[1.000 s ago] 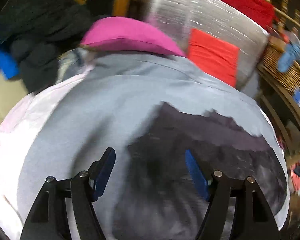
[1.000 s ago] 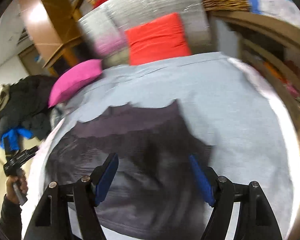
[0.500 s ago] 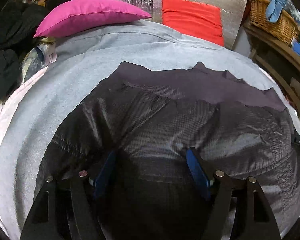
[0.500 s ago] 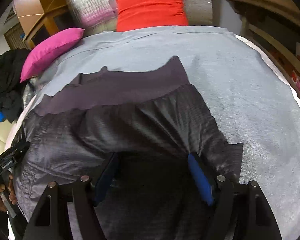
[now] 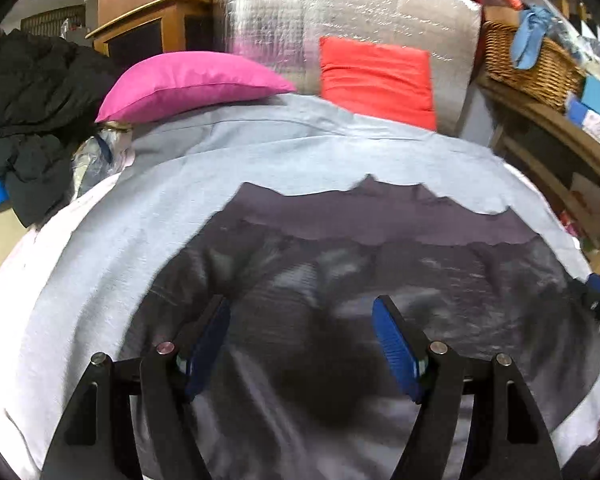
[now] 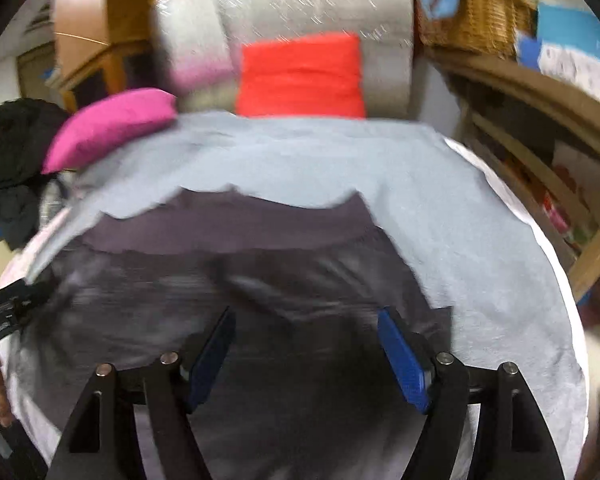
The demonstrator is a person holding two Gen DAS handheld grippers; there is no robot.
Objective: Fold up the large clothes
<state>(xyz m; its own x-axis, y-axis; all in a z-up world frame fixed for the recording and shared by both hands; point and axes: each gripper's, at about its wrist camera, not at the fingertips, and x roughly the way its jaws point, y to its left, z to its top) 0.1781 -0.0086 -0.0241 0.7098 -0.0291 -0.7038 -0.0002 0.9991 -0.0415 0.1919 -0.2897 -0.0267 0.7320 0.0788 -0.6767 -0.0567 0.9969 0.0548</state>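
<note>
- A dark grey garment (image 5: 372, 264) lies spread on the light grey sheet (image 5: 148, 216) of the bed, on the near side of the pink pillow (image 5: 188, 80).
- The left hand-held gripper (image 5: 300, 340) hangs over the garment, its blue pads (image 5: 396, 348) wide apart with nothing between them.
- The right hand-held gripper (image 6: 306, 344) is likewise spread and empty above the garment (image 6: 236, 280).
- A red cushion (image 6: 300, 76) stands just right of the pink pillow (image 6: 112, 128).
</note>
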